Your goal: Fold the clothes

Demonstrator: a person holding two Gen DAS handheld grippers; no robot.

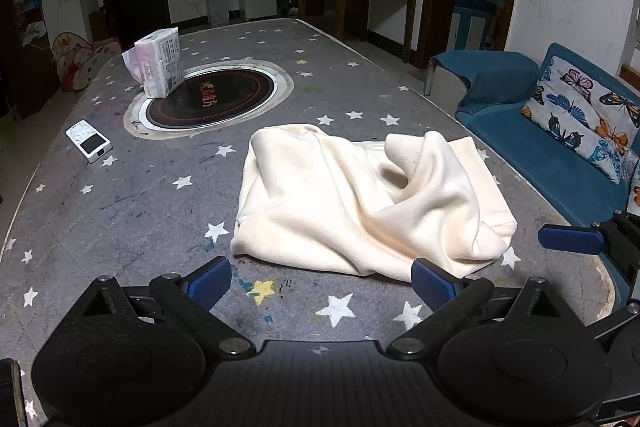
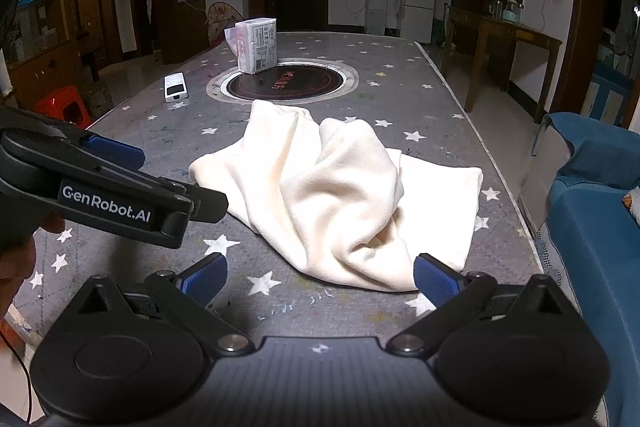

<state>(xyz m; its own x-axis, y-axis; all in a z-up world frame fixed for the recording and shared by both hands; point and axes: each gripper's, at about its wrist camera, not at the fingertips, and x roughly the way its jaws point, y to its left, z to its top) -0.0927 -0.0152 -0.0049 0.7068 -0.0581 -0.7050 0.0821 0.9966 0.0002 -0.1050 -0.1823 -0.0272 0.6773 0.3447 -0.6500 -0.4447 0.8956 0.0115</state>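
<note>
A cream garment (image 1: 360,199) lies crumpled on the grey star-patterned table (image 1: 120,211); it also shows in the right wrist view (image 2: 340,199). My left gripper (image 1: 322,281) is open and empty, just short of the garment's near edge. My right gripper (image 2: 320,277) is open and empty, its right fingertip (image 2: 434,277) close to the garment's near corner. The left gripper's body (image 2: 104,195) shows at the left of the right wrist view. A blue fingertip of the right gripper (image 1: 572,237) shows at the right edge of the left wrist view.
A round induction cooktop (image 1: 212,99) is set in the table beyond the garment, with a tissue pack (image 1: 160,63) on its rim. A white remote (image 1: 89,141) lies at the left. A blue sofa (image 1: 560,155) with a butterfly cushion stands right of the table.
</note>
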